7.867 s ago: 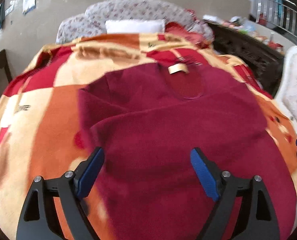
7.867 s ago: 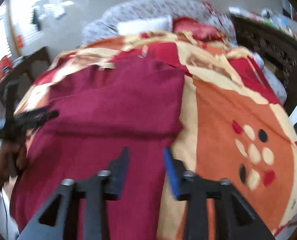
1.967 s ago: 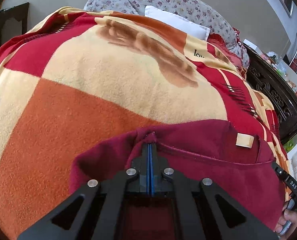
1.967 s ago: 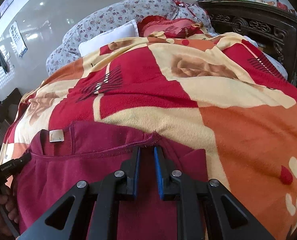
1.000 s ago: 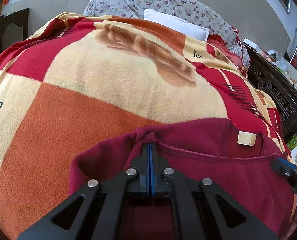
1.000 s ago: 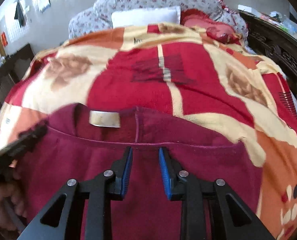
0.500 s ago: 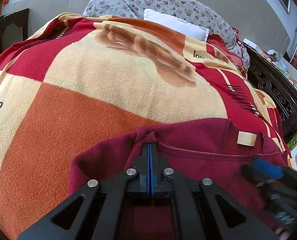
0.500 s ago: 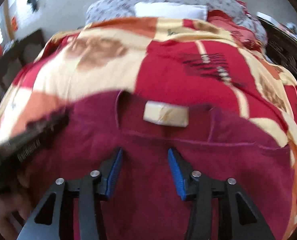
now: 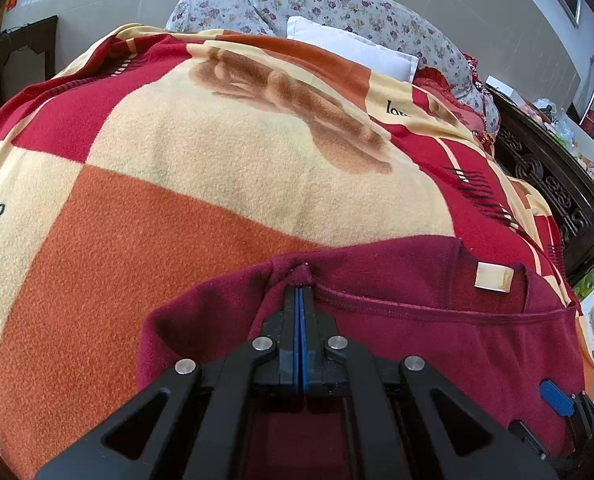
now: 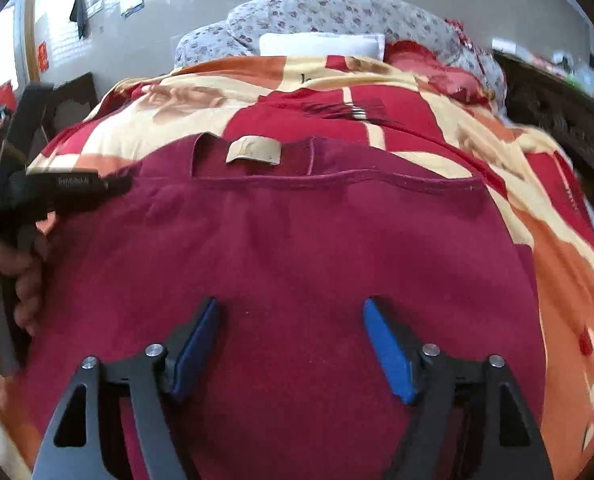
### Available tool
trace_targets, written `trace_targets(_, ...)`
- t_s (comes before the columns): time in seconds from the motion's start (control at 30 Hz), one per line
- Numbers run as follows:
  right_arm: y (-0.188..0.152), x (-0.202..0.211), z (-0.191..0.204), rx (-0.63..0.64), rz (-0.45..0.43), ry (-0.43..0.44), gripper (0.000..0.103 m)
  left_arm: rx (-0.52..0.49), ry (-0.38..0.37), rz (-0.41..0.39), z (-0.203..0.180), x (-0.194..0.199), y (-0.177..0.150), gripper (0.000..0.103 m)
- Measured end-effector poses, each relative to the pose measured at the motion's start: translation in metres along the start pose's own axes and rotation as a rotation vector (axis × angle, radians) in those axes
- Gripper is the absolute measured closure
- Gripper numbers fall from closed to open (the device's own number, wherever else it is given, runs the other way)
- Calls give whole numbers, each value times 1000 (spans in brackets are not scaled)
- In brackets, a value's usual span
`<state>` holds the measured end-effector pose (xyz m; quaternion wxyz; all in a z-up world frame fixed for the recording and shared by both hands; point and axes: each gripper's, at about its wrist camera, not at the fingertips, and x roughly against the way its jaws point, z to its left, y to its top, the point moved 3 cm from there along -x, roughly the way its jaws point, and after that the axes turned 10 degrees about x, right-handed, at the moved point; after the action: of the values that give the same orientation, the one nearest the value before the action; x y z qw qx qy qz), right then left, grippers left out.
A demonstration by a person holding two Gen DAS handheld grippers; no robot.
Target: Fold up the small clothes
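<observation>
A dark red fleece top (image 10: 297, 264) lies folded on the patterned blanket (image 9: 177, 184), collar and tan label (image 10: 253, 150) at its far edge. My left gripper (image 9: 299, 292) is shut on the top's left shoulder corner (image 9: 297, 272); it also shows at the left of the right wrist view (image 10: 113, 182). My right gripper (image 10: 291, 344) is open and empty, hovering over the middle of the top. One of its blue pads (image 9: 555, 398) shows at the lower right of the left wrist view.
The blanket covers a bed with floral pillows (image 9: 337, 4) and a white pillow (image 10: 321, 45) at the head. A dark carved wooden frame (image 9: 557, 196) runs along the right side. A dark table (image 9: 13, 52) stands at the left.
My right gripper let go of the right shoulder, opened wide and drew back over the middle of the top. My left gripper stayed shut on the left shoulder corner.
</observation>
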<state>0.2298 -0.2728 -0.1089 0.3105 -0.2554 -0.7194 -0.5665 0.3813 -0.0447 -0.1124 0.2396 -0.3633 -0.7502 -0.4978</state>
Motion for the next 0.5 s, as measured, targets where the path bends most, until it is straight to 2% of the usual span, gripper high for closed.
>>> trace_targets(0.1,-2,2,1,4,3,-4,25,-19,-2,8,-4,-1,1,100)
trace_targets(0.17,-3,3,2,6,1,-6,25,-41,-14,24,-9,2,1,93)
trace_targets(0.2,-3,2,1,7,1,-5,24,-50,-36,40,-12,5,1,78)
trace_targets(0.23,-3,2,0,6,0,0,24,-60,-68,61,-16,10,1,58)
trace_targets(0.27,-4,2,-2,0,-2,8,24,-67,-95,74,-20,19,2,50)
trace_targets(0.3,-6,3,-3,-7,-5,16,23,-74,-104,53,-22,36,3,44)
trace_targets(0.37,-5,2,-5,-14,-9,27,23,-104,-132,-4,-23,72,2,41)
trace_targets(0.4,-4,1,-4,-12,-9,25,23,-112,-154,-32,-20,97,-2,35)
trace_targets(0.43,-5,2,-4,-9,-9,22,23,-111,-168,-54,-16,115,-8,26)
trace_targets(0.5,-5,2,-3,-8,-11,20,22,-67,-213,-85,1,152,-30,19)
